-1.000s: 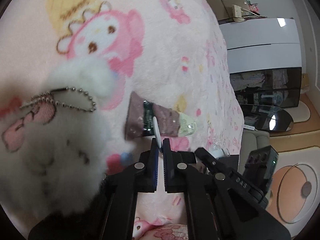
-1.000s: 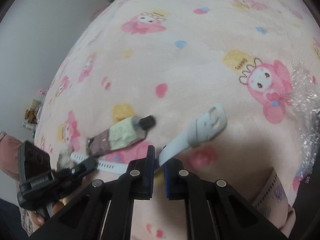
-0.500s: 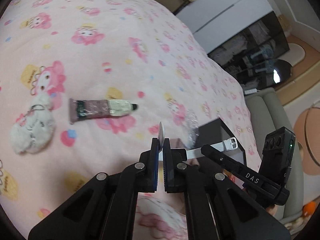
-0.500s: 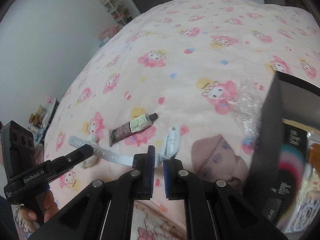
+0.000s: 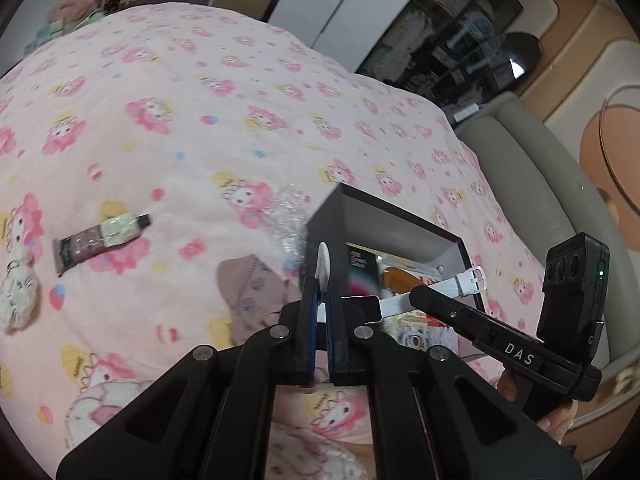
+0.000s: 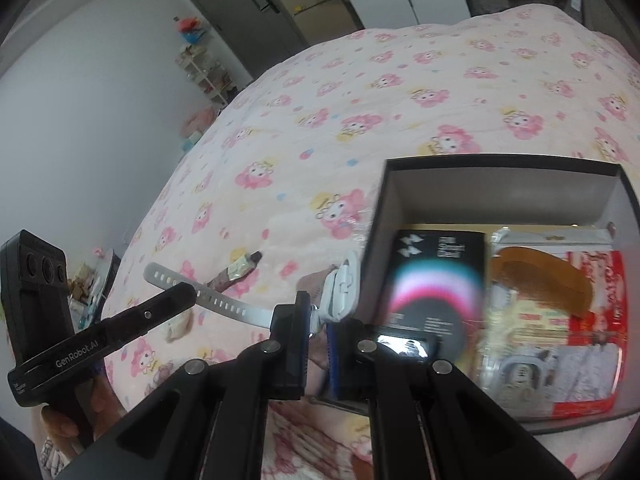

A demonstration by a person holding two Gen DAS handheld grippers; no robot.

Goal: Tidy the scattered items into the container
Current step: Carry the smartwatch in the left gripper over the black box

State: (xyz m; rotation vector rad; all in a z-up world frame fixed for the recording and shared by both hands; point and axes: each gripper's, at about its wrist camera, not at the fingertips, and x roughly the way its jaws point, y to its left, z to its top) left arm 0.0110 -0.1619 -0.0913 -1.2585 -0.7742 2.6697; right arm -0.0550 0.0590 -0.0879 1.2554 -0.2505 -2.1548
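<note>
At the far left of the left wrist view a fluffy white plush charm (image 5: 18,296) lies on the soft pink fleece blanket printed with cartoon rabbits (image 5: 192,128), and just beside it to the right rests a flattened brown and pale green squeeze tube with a small black cap (image 5: 100,238), tilted with the cap uppermost. Further right a mauve knitted fabric piece (image 5: 256,292) sits on the blanket next to a crinkled patch of clear plastic wrap (image 5: 286,220), which touches the corner of the open rectangular black box with a grey interior (image 5: 400,224). The left gripper (image 5: 321,300) is clenched on the white rubbery smartwatch (image 5: 394,300), its pads pressing one thin strap end, which stands edge-on between them; the watch's glossy dark face and buckled strap stretch across to the right gripper (image 6: 316,320), whose pads grasp the other strap near its pale buckle end, so the watch hangs in the air between both tools, just at the near left wall of the box. In the right wrist view the perforated strap (image 6: 208,296) runs leftward to the other tool. Inside the box lie a black booklet with a pink and white arc (image 6: 436,280), a curved amber wooden comb (image 6: 544,280) and a shiny red and white printed packet (image 6: 576,344)
</note>
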